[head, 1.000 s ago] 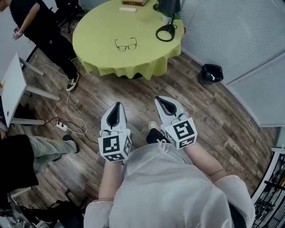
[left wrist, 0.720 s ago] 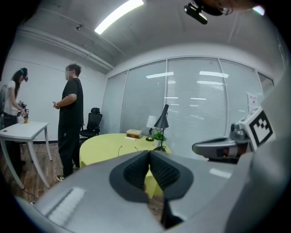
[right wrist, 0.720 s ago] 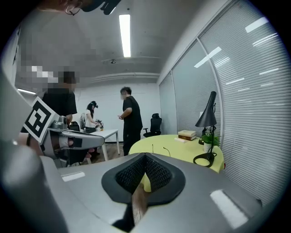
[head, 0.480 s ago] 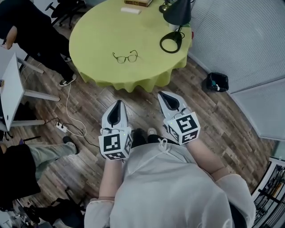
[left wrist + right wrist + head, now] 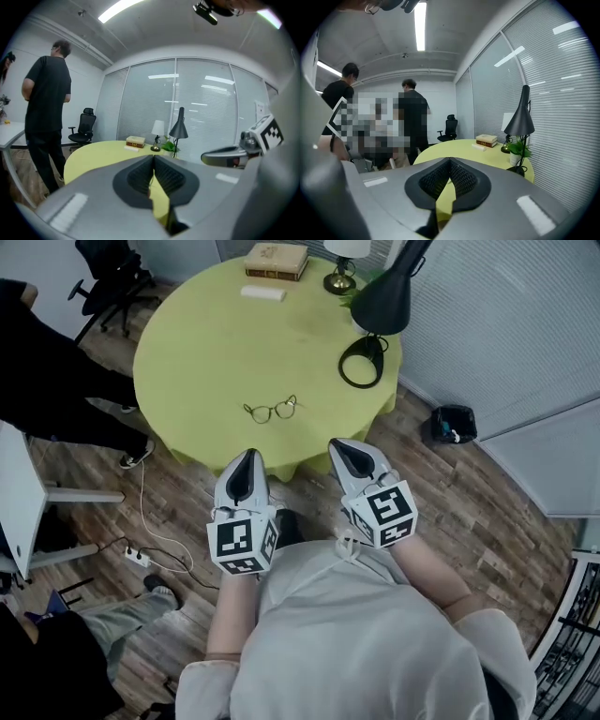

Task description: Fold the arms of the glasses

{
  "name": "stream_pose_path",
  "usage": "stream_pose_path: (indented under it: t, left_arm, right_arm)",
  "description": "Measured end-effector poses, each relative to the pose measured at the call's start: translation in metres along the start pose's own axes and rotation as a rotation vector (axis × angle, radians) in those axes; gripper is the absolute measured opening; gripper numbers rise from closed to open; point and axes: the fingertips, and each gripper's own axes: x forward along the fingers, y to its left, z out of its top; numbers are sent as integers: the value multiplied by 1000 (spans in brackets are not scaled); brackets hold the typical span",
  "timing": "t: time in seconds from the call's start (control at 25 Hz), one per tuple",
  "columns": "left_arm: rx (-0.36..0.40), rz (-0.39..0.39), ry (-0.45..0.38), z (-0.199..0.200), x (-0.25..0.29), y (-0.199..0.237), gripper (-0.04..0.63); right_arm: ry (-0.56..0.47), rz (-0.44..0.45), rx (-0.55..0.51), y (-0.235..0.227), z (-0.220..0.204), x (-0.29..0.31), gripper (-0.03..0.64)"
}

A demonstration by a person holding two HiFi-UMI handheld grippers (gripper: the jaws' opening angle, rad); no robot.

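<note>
Nearest, the two claws are held side by side in front of the person's pale shirt, above the wood floor and just short of the surface's edge. The left claw is clenched, its dark pads meeting at the tips with nothing between them. The right claw is clenched too, and empty. Both point toward the surface and neither touches it.

Beyond them stands that round surface under a yellow-green cloth. The glasses lie on its near part, apart from both claws and roughly in line with the gap between them. Their long axis runs across the head view, left to right, the right end a touch farther away. The front of the frame seems to face the person and the thin arms seem to reach away, unfolded, though they are too fine to be sure.

Farther right a black desk lamp stands on a ring base. By it a white pot holds a green plant. At the far edge are a small white-shaded lamp, stacked books and a flat white object just before them.

On the floor to the right sits a black bin; its contents cannot be made out. To the left a bystander in dark clothes stands near a black office chair.
</note>
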Motion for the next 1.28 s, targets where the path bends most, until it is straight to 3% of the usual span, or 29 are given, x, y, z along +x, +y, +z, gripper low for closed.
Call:
stream_pose_path:
  t: [0.2,0.4,0.68,0.92,1.28]
  left_arm:
    - [15,-60,7,21,42,55,6]
    - [-9,-103,59,17,75,99,6]
    - [-36,-113,134,-2,110,114,6]
    - [-43,-62,205,-26,130,126,6]
    - [-139,17,290,-66,155,139,6]
  right_arm:
    - [1,-69,14,0,25,58,-2]
    - [50,-124,42,-1,26,102,-2]
    - [176,-131,56,-21,5,140,-2]
    - [305,-90,49,-45,-35,170,-2]
    - [465,49,-61,-63,-89,205,0]
